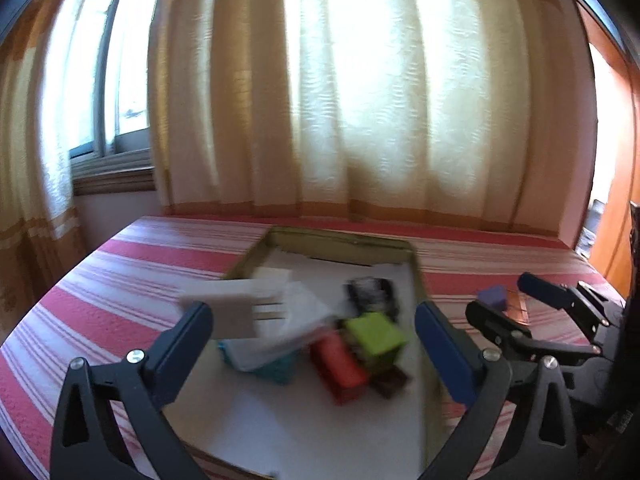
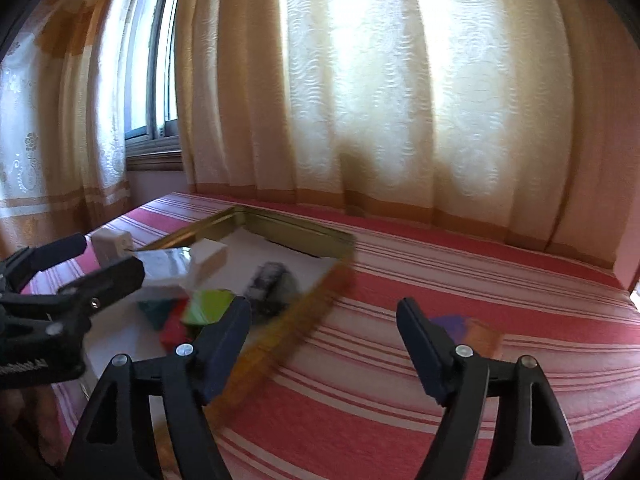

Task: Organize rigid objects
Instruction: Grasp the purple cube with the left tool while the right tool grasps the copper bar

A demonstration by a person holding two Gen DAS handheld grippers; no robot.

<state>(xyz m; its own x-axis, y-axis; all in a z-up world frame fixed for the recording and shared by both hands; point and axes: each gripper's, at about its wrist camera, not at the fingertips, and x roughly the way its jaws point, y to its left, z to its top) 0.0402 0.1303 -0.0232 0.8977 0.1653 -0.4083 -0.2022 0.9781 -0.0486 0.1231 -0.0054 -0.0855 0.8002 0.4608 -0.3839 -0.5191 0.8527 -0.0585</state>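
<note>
Now both my left tongs (image 1: 314,330) and right tongs (image 2: 324,326) stand wide and hold nothing; the blocks, among them a green block (image 1: 376,336) and a red block (image 1: 340,364), lie in the tray (image 1: 340,240) on the striped bed (image 1: 140,256). I judge them light and stiff, best pinched across flat sides; the red one's long axis seems to run toward me, though blur hides much.

Showing now: one gold-rimmed tray (image 1: 340,242); inside it one green block (image 1: 376,336), one red block (image 1: 340,364), one teal block (image 1: 276,372), one black object (image 1: 370,292); blur is hiding the white boxes' count.
</note>
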